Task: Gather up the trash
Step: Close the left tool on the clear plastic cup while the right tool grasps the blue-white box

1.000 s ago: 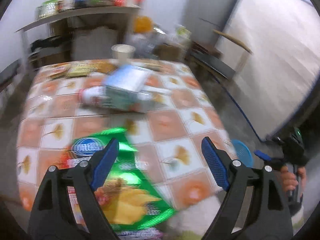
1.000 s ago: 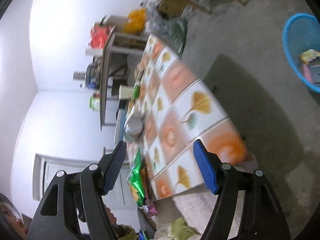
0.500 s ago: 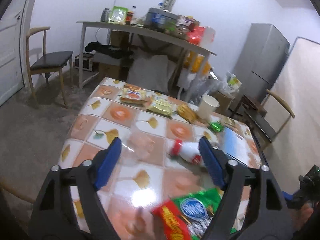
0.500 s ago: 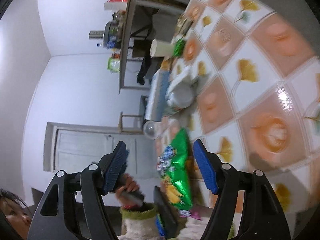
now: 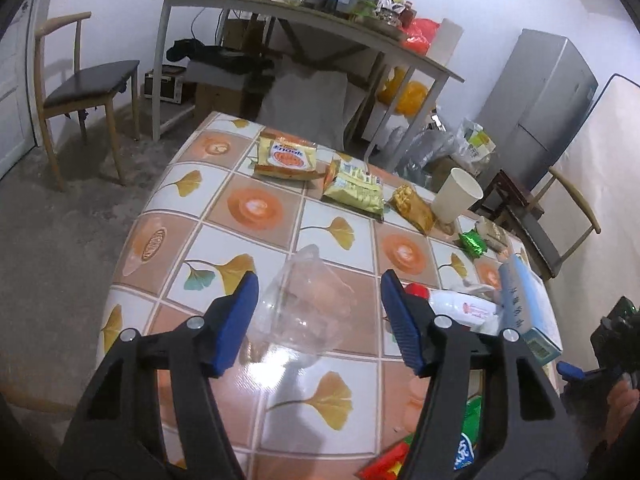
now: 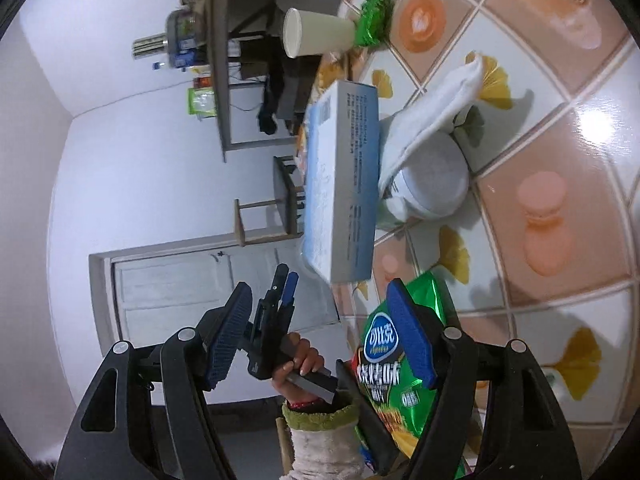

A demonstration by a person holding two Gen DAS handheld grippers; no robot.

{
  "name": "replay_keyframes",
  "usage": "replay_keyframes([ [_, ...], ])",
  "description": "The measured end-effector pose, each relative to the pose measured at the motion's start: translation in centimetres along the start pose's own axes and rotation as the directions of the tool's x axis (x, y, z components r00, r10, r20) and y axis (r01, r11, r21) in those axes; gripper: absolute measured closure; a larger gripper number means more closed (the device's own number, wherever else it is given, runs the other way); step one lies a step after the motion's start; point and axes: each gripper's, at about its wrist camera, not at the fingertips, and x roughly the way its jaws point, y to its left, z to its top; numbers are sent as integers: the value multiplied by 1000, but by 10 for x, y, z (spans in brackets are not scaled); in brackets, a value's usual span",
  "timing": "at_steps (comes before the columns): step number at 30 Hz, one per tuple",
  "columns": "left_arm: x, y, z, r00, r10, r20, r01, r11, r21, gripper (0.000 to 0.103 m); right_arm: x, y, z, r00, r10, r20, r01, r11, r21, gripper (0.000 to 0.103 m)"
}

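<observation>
My left gripper hangs over the near part of the tiled table, its jaws closing, with a clear plastic cup lying on its side between the blue pads; the pads do not press it, so the claw is open around the cup. Just right of that lies a white bottle with a red cap, a blue box leaning over it, and the green chip bag at the near edge. Farther back sit a small green wrapper, a paper cup and three snack packets. My right gripper is held open and empty beside the table edge; its far pad overlaps the green chip bag in view, though I cannot tell whether it touches. Between its fingers I see the hand holding the left gripper. Beyond that stand the blue box, the bottle and the paper cup.
</observation>
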Motion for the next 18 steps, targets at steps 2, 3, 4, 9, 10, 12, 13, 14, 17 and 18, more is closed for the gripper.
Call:
replay_keyframes([
  [2,6,4,2,1000,-3,-7,3,1000,0,44,8,0,4,1000,-8,-13,8,1000,6,35],
  [3,9,5,2,1000,-5,-12,5,1000,3,44,12,0,6,1000,-16,-11,17,1000,15,35],
  [4,11,6,3,1000,-7,-16,7,1000,5,45,16,1,8,1000,-23,-12,23,1000,15,35],
  [9,23,9,3,998,-21,-51,21,1000,7,56,23,-1,10,999,-37,-21,37,999,30,35],
  [10,25,9,2,998,-30,-59,30,1000,8,58,25,-2,11,999,-38,-22,38,999,31,35],
  [12,27,7,0,997,-41,-68,41,999,12,67,26,-2,11,999,-38,-22,39,999,34,38],
  [13,28,6,-1,996,-44,-72,45,999,18,69,28,-2,12,999,-39,-24,40,999,36,40],
  [14,29,4,-3,996,-47,-76,49,999,24,72,31,-2,13,999,-41,-27,42,998,39,42],
  [17,30,1,-6,995,-53,-81,56,998,36,82,30,-4,10,998,-43,-36,45,998,45,48],
  [18,29,-1,-7,995,-60,-80,63,997,41,85,31,-5,10,998,-47,-39,48,998,43,50],
])
